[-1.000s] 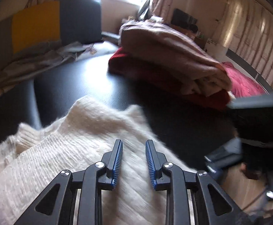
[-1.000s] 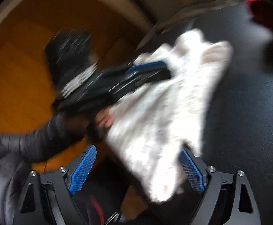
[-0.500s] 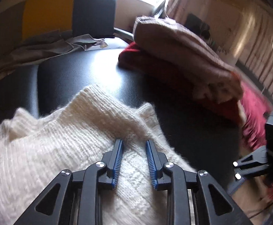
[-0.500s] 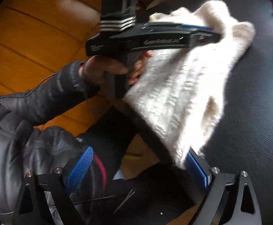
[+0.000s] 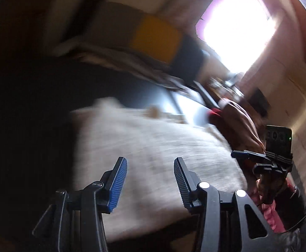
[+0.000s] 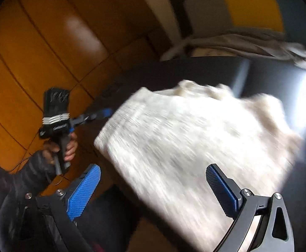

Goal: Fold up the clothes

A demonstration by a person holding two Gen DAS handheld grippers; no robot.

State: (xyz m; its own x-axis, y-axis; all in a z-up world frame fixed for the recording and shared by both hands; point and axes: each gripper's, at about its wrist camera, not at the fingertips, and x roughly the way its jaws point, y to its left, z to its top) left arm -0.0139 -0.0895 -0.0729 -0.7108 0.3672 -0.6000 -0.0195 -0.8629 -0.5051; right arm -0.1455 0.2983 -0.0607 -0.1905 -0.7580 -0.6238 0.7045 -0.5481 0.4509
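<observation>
A cream knitted sweater [image 5: 153, 157] lies folded on the black table [image 5: 37, 109]; both views are blurred by motion. My left gripper [image 5: 150, 180] is open and empty, raised above the sweater's near edge. In the right wrist view the sweater [image 6: 195, 142] fills the middle, and my right gripper [image 6: 153, 191] is wide open over its near edge, holding nothing. The left gripper [image 6: 98, 114] also shows there, at the sweater's left edge. The right gripper [image 5: 245, 154] shows at the sweater's right edge in the left wrist view.
A stack of folded clothes, brown on red [image 5: 239, 124], sits at the table's far right. Grey crumpled fabric [image 6: 237, 44] and a yellow and grey cushion [image 6: 251, 6] lie behind the table. Orange wooden floor [image 6: 37, 63] is to the left.
The left gripper has opened and drawn back off the sweater to its left side. The right gripper has swung above the sweater, which now lies flat on the table.
</observation>
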